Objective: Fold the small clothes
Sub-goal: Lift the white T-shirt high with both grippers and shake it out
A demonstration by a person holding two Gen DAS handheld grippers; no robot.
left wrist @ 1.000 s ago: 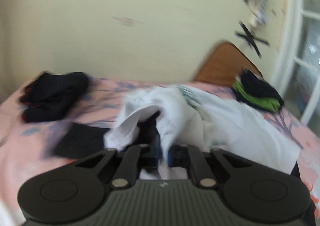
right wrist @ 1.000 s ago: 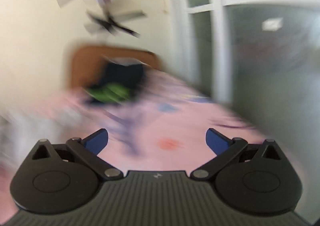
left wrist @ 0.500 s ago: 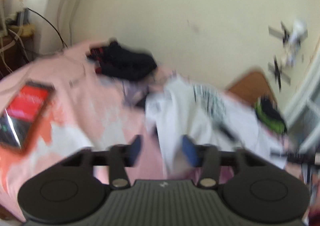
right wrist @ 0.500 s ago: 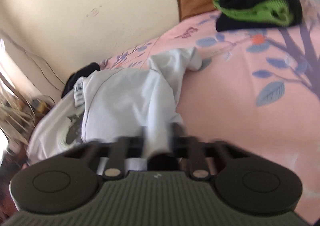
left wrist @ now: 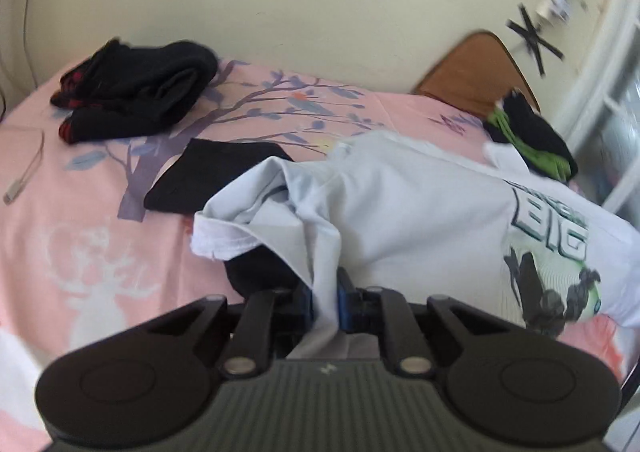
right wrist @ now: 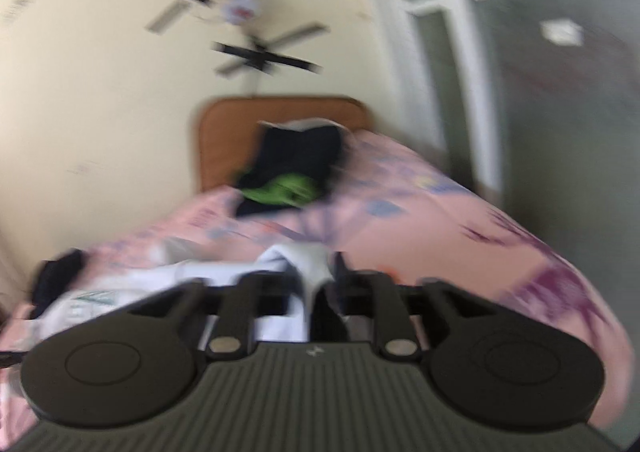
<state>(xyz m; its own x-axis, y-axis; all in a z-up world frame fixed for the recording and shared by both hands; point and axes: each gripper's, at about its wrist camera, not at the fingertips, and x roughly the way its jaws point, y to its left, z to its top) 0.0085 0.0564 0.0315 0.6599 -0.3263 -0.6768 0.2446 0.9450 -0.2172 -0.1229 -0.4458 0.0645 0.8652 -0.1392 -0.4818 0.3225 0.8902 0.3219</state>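
Note:
A white T-shirt (left wrist: 400, 203) with a dark and green print lies crumpled across the pink bed sheet (left wrist: 80, 252). My left gripper (left wrist: 325, 302) is shut on a fold of its cloth near the hem. In the right wrist view the picture is blurred. There a bunch of the same white T-shirt (right wrist: 308, 264) sits between the fingers of my right gripper (right wrist: 316, 284). Its jaws are opening, and the cloth still looks pinched between them.
A flat black garment (left wrist: 216, 175) lies just beyond the shirt. A black and red pile (left wrist: 136, 95) sits at the far left. A black and green garment (left wrist: 532, 143) rests by the wooden headboard (left wrist: 472, 71). A cable (left wrist: 24, 179) lies on the sheet at the left.
My left gripper let go of the shirt, swung left with its jaws open, then came back and shut on a fold. My right gripper, open over the sheet before, has taken hold of the shirt.

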